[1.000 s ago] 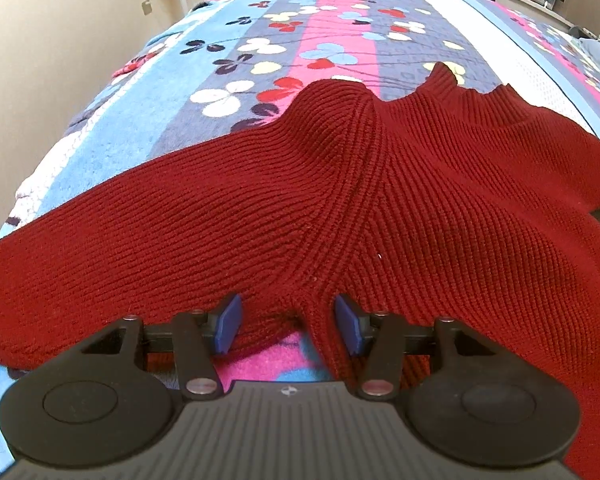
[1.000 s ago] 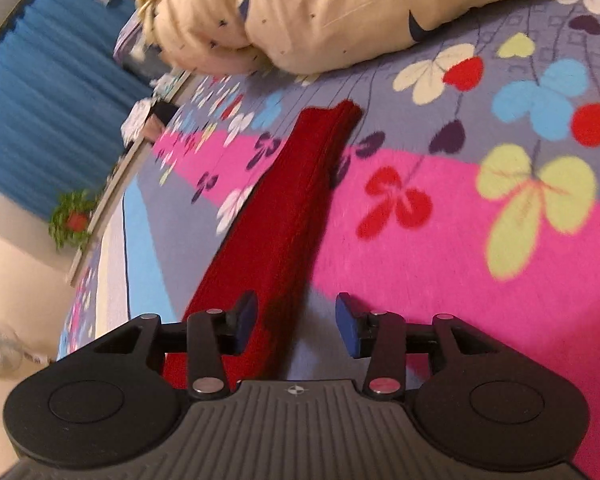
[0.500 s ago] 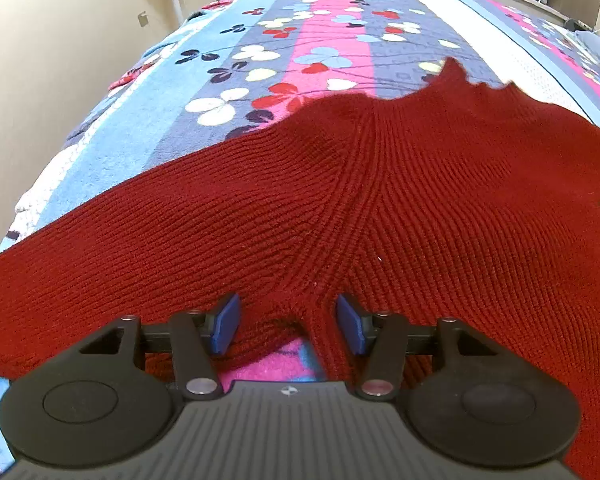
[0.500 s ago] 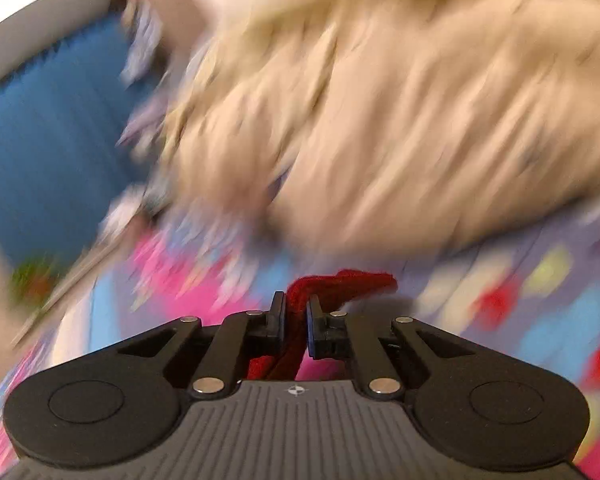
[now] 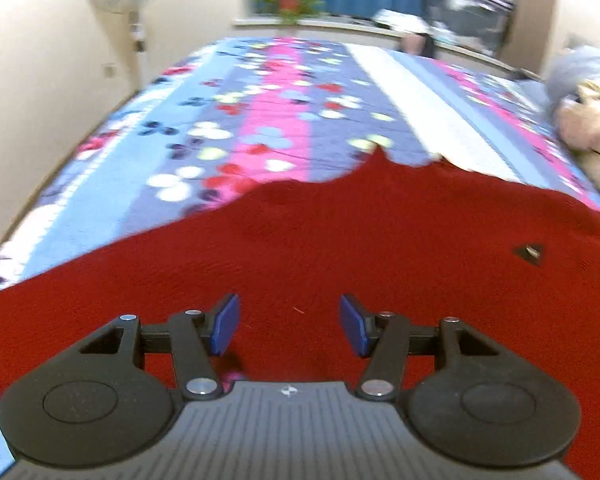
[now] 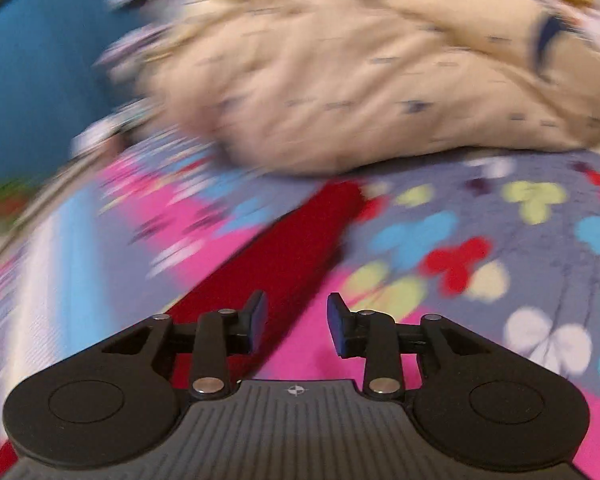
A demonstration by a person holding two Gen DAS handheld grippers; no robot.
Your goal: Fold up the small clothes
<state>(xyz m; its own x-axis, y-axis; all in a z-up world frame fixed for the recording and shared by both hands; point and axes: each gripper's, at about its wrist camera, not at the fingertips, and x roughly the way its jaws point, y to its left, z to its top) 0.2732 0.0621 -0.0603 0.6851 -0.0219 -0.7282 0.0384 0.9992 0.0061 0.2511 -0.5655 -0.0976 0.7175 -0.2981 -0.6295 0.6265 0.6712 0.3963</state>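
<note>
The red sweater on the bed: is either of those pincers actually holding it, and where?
Neither. The left gripper gapes open above the red sweater. The right gripper has just opened; the sleeve lies loose below.

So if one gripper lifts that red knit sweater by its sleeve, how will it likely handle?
The red sweater will probably be floppy: it lies flat and follows the bedspread. The sleeve is a long narrow strip, so it would likely stretch and drag the body behind it. The knit looks thick, so probably heavy for a garment and unlikely to slip from the fingers.
</note>
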